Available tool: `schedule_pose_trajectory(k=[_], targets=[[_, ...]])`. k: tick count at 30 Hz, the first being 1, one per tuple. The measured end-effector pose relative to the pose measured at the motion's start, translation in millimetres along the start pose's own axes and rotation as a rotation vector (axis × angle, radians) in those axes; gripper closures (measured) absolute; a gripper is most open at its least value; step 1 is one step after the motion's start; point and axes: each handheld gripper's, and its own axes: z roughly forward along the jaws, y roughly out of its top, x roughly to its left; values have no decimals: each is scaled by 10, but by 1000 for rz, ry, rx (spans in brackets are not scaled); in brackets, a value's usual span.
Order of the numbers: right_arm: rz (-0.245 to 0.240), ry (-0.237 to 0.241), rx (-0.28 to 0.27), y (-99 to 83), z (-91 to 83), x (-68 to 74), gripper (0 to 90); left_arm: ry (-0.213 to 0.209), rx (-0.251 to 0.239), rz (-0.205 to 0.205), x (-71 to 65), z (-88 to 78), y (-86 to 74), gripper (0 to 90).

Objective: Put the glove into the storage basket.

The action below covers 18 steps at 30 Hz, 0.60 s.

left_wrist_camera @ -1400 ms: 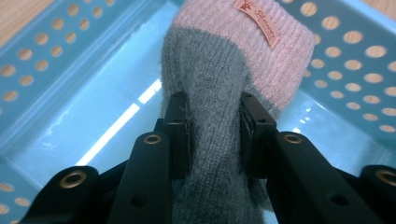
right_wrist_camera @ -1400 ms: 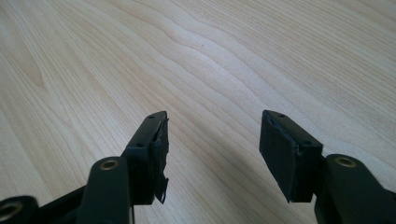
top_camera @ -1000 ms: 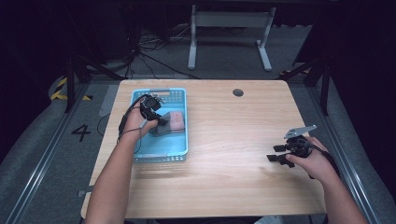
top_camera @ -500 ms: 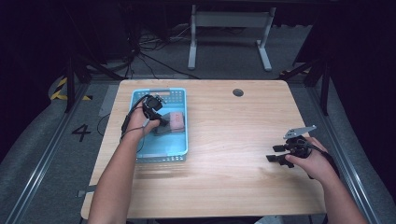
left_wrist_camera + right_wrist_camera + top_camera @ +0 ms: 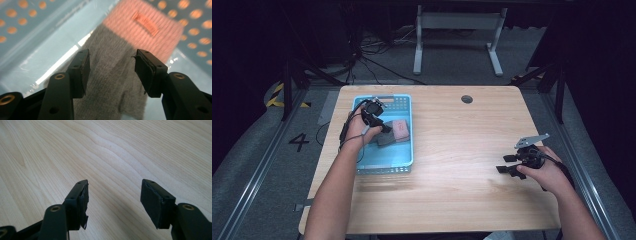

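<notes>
Meanwhile both grippers gape: left gripper (image 5: 111,72) over basket's sock (image 5: 110,82), right gripper (image 5: 113,202) above table (image 5: 125,150).

Blue basket (image 5: 404,161) walls hem in grey cloth (image 5: 110,75) and pink cloth (image 5: 147,27) (both inside); bare table (image 5: 462,165) between basket and right gripper (image 5: 507,165).

Pale matt wood-grain table (image 5: 452,165), glossy perforated blue plastic basket (image 5: 404,102), grey-and-pink knitted cloth (image 5: 112,65)

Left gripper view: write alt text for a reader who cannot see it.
The left gripper hangs open over a grey knitted cloth with a pink end, its two black fingers either side of the grey part. The cloth lies in a blue perforated basket.
</notes>
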Motion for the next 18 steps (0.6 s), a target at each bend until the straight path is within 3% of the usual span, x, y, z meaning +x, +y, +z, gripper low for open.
schedule_pose_trajectory(k=[3, 4, 5, 9, 10, 11, 12, 13, 14, 15, 18], targets=[[-13, 4, 4, 40, 28, 3, 408, 14, -58, 18, -133, -167, 16, 470], [-20, 6, 3, 54, 39, -1, 407, 1, -80, 18, -181, -220, 19, 468], [-20, 6, 3, 54, 39, -1, 407, 1, -80, 18, -181, -220, 19, 468], [-37, 13, 7, 135, 80, -11, 403, -12, -113, 17, -393, -415, 18, 462], [-37, 13, 7, 135, 80, -11, 403, -12, -113, 17, -393, -415, 18, 462], [-50, 18, 12, 166, 106, -12, 403, -7, -125, 32, -507, -495, 4, 461], [-48, 17, 14, 173, 115, -8, 403, -7, -125, 32, -507, -495, 4, 461], [-53, 17, 17, 180, 126, -6, 403, -26, -151, 41, -630, -576, -20, 461], [-53, 17, 17, 180, 126, -6, 403, -26, -151, 41, -630, -576, -20, 468], [-58, 21, 24, 190, 149, 4, 403, -45, -174, 40, -756, -650, -60, 473], [-63, 20, 29, 207, 174, 22, 405, -83, -191, 62, -940, -745, -110, 462]])
